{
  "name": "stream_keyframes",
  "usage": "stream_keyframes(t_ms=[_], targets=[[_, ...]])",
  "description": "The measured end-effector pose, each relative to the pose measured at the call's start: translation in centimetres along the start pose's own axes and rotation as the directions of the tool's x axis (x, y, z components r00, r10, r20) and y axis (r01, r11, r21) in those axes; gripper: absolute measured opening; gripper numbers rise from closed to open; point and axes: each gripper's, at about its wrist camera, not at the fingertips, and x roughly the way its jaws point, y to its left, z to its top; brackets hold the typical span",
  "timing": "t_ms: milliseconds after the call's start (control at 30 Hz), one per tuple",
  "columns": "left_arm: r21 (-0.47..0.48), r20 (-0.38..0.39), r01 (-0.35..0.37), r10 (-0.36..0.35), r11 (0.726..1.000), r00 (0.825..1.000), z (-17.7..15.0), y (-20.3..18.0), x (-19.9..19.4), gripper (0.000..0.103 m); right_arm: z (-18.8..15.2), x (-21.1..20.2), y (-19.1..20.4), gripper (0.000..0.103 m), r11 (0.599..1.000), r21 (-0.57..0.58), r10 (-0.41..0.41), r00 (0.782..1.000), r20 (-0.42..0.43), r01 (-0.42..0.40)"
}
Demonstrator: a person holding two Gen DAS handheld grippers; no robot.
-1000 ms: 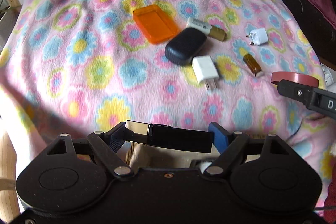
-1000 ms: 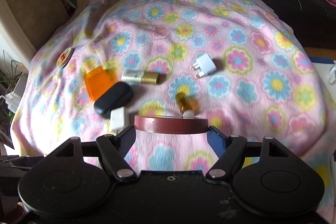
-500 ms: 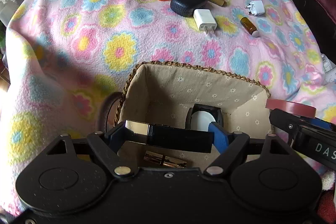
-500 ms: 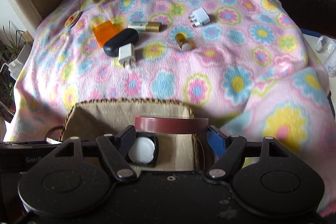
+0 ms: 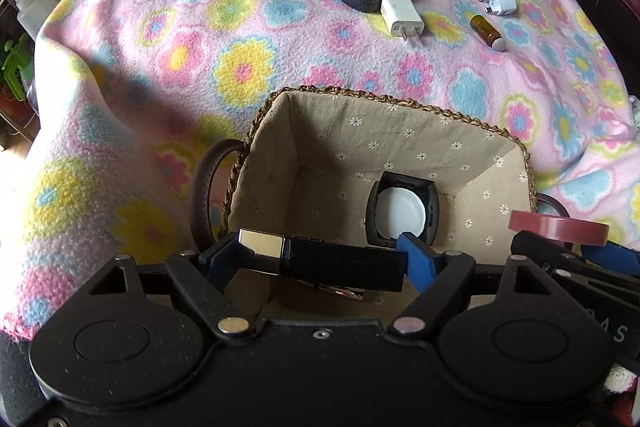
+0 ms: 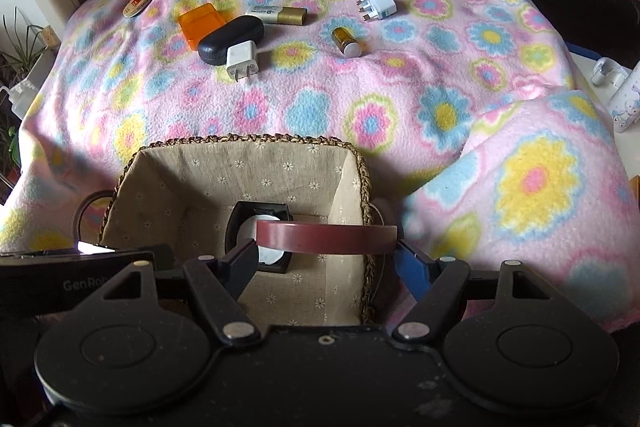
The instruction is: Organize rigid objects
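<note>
Two grippers hang side by side over my lined basket (image 5: 404, 131). My left gripper (image 5: 320, 259) pinches a black-and-silver bar (image 5: 320, 261) flat across it. My right gripper (image 6: 326, 253) pinches a dark red ring (image 6: 326, 237) over the basket's right side. Deep inside lies a black case (image 6: 260, 227). Farther off, a white plug (image 6: 242, 59) rests on the flowery blanket (image 6: 360, 99).

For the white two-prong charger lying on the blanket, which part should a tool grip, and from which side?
Grip the white two-prong charger across its two flat side faces, coming down from above. It lies flat with its prongs toward the basket, so avoid that end. The dark case touches its far end, so the sides look most open.
</note>
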Motion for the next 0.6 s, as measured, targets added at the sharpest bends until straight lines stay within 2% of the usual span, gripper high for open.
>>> stream_keyframes(t_ms=[300,400,600], targets=[[0.019,-0.027,-0.028,0.028,0.999,0.999,-0.04,-0.6,0.82,0.079,0.1,0.26,-0.06,0.075,1.0,0.003,0.002,1.0,-0.012,-0.002],[0.02,-0.033,-0.031,0.031,0.999,0.999,0.01,-0.56,0.92,0.079,0.12,0.37,-0.07,0.066,1.0,0.005,0.005,1.0,-0.02,-0.005],[0.03,-0.044,-0.029,0.031,0.999,0.999,0.07,-0.68,1.04,0.079,0.12,0.43,-0.16,0.066,1.0,0.014,0.009,1.0,-0.023,-0.009]])
